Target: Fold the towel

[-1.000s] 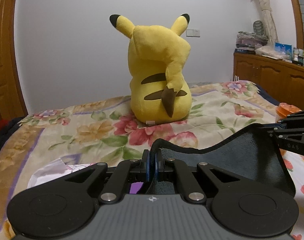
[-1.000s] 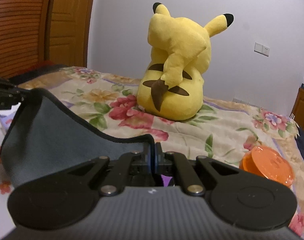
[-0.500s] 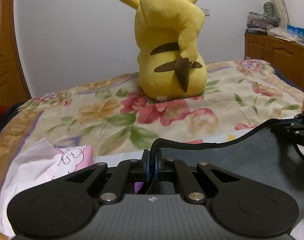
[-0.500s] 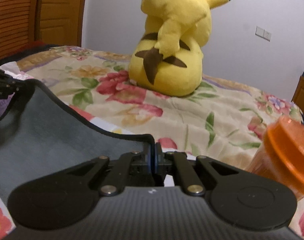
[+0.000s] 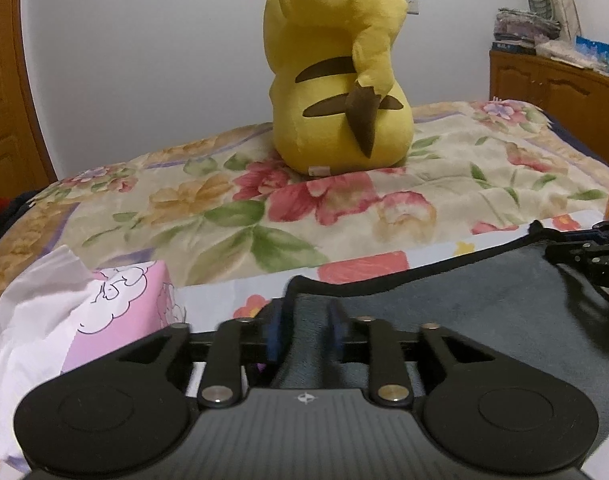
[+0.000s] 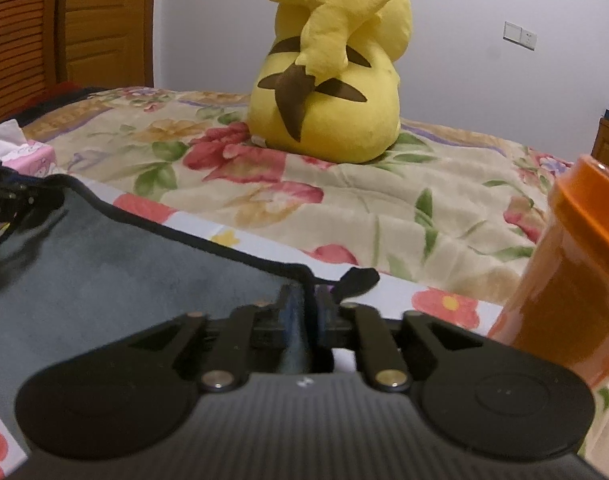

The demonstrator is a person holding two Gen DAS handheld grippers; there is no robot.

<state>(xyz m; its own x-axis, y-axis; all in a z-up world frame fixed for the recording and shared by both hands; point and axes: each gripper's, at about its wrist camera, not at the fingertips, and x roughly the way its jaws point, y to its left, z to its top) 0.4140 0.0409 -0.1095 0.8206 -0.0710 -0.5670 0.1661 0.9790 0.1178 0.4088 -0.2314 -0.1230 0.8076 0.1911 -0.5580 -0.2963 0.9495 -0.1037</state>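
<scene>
Towel point(image 5: 484, 292) lies spread low over the bed point(image 5: 344, 200), one fold seemingly laid down, both left tongs point(image 5: 302, 332) and right tongs point(image 6: 304, 316) parted around its corners, further folds left.

A yellow plush toy point(image 5: 336, 80) is sitting upright on the floral bedspread point(image 5: 444, 184), its back facing both cameras. A pink tissue pack point(image 5: 116, 304) is lying near the left edge — an orange jar point(image 6: 576, 280) is standing at the right.
</scene>
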